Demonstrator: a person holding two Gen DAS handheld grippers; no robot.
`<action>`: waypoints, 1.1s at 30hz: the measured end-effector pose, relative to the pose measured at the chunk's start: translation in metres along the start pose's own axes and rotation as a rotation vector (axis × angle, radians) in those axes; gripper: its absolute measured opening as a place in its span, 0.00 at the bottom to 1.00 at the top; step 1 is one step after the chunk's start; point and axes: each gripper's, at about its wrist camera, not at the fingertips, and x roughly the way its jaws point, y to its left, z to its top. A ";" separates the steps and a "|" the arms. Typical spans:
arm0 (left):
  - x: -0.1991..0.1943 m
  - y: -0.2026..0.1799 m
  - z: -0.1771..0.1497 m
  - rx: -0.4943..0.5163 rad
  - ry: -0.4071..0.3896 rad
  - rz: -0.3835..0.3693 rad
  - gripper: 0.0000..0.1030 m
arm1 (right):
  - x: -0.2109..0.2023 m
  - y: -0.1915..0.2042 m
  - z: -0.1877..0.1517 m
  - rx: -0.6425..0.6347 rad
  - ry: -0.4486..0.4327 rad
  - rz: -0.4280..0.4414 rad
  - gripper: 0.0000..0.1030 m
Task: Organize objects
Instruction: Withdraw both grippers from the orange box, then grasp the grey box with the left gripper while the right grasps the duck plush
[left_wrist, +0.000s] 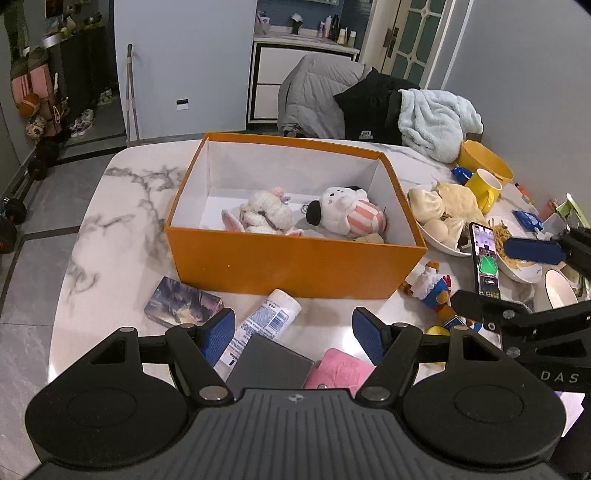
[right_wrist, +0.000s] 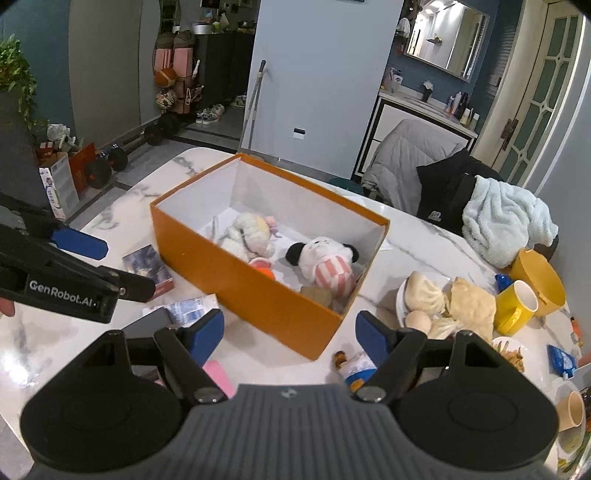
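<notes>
An orange box (left_wrist: 295, 258) (right_wrist: 236, 273) stands on the marble table with a white bunny plush (left_wrist: 264, 214) (right_wrist: 251, 236) and a white dog plush in pink stripes (left_wrist: 347, 212) (right_wrist: 325, 266) inside. My left gripper (left_wrist: 293, 332) hovers open over a white tube (left_wrist: 264, 321), a grey card (left_wrist: 269, 365) and a pink pouch (left_wrist: 341, 369); nothing is between its fingers. My right gripper (right_wrist: 290, 332) is open and empty in front of the box's near corner. A small duck figure (left_wrist: 430, 286) (right_wrist: 354, 363) lies beside the box.
A patterned card box (left_wrist: 183, 301) (right_wrist: 149, 267) lies left of the orange box. Plates of buns (left_wrist: 443, 218) (right_wrist: 439, 299), fries, a phone (left_wrist: 485, 258), a yellow mug (left_wrist: 484, 188) (right_wrist: 515, 306) and a yellow bowl (right_wrist: 541, 277) crowd the right side. Coats hang on chairs behind.
</notes>
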 end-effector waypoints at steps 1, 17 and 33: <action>0.000 0.001 -0.004 0.000 -0.010 -0.003 0.80 | 0.000 0.000 -0.004 0.002 -0.001 0.005 0.77; 0.039 0.023 -0.070 -0.097 -0.050 -0.107 0.81 | 0.044 -0.031 -0.104 0.137 0.021 0.031 0.77; 0.072 0.019 -0.096 -0.028 -0.039 -0.093 0.81 | 0.067 -0.067 -0.134 0.231 0.000 -0.015 0.77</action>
